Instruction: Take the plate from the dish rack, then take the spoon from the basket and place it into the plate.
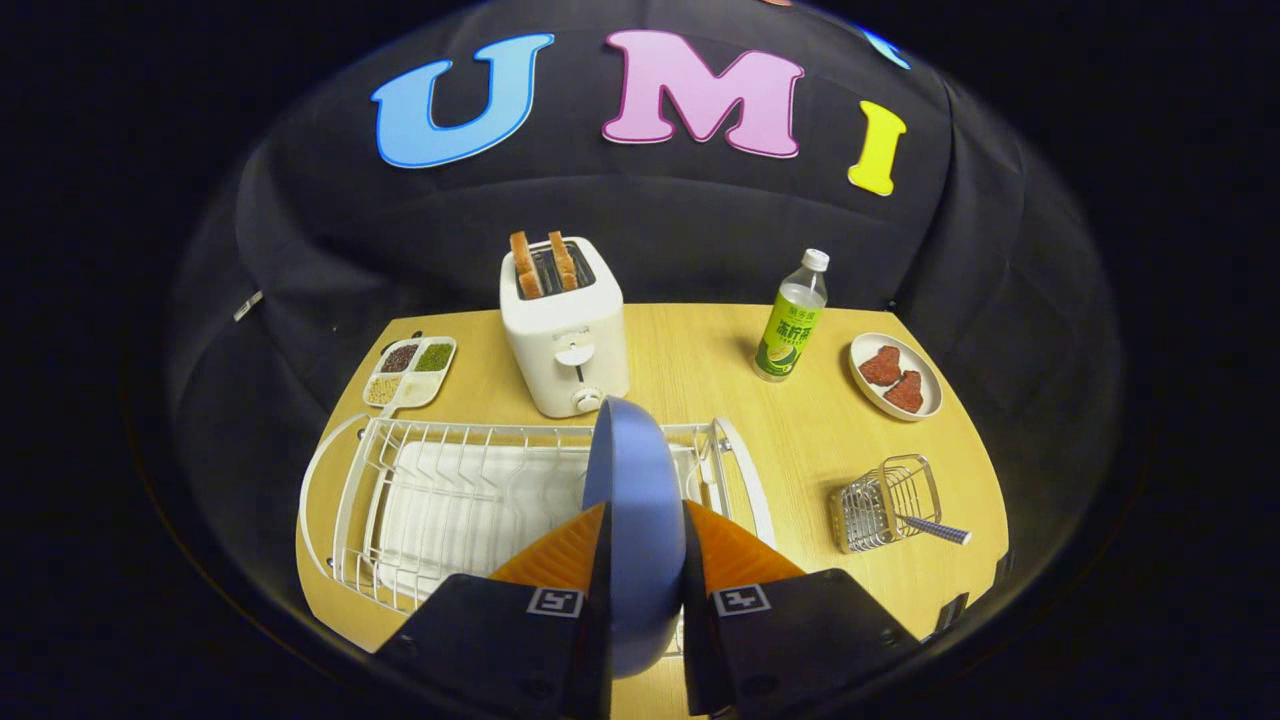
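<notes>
A blue plate [637, 500] stands on edge between my two fingers, and the gripper [642, 575] is shut on it, one finger against each face. The plate's top rim reaches up in front of the toaster. Under and behind the plate lies the white wire dish rack [440, 490] with its white drip tray. To the right of the fingers a small wire basket [885, 503] lies on the wooden table, and a spoon handle [935, 529] sticks out of it toward the right. The spoon's bowl is hidden inside the basket.
A white toaster [565, 335] with two toast slices stands behind the rack. A divided tray of grains [410, 372] sits to its left. A green-labelled bottle [792, 318] and a small oval dish with red pieces [895, 375] stand at the back right.
</notes>
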